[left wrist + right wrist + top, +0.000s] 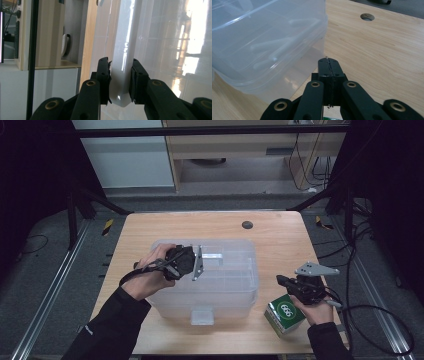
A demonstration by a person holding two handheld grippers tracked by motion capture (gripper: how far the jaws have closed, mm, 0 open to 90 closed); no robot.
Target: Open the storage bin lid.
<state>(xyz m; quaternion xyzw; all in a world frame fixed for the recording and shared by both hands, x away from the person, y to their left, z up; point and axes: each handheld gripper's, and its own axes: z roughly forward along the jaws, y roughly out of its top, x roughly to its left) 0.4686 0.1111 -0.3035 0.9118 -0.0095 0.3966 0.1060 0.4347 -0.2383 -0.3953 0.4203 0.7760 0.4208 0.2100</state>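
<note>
A: Left claw (120, 82) is clamping the rim of the clear bin's lid (125, 50), mid-worktop (280, 227).

B: Right claw (329, 72) is sitting closed, empty, beside the green box (285, 316). Lid is probably not yet off; box not yet in.

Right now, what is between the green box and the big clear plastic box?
Just bare wooden table separates the green box from the clear plastic box, as the high view shows.
</note>
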